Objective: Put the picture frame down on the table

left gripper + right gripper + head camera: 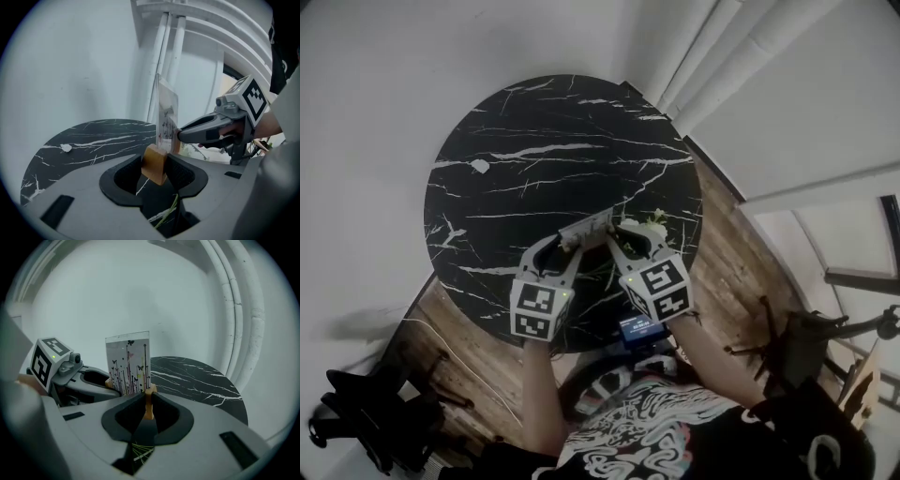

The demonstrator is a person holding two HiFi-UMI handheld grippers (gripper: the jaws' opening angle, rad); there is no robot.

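The picture frame is a clear panel printed with dark stems and butterflies, on a wooden base. It stands upright over the near part of the round black marble table. My left gripper is shut on the wooden base block at one end. My right gripper is shut on the thin wooden edge at the other end. In the left gripper view the panel rises just past my jaws, with the right gripper pinching it. Whether the base touches the tabletop is hidden.
A small white scrap lies on the table's far left. White flowers with green stems lie by the right gripper. White pipes run up the wall behind the table. Wooden floor surrounds it.
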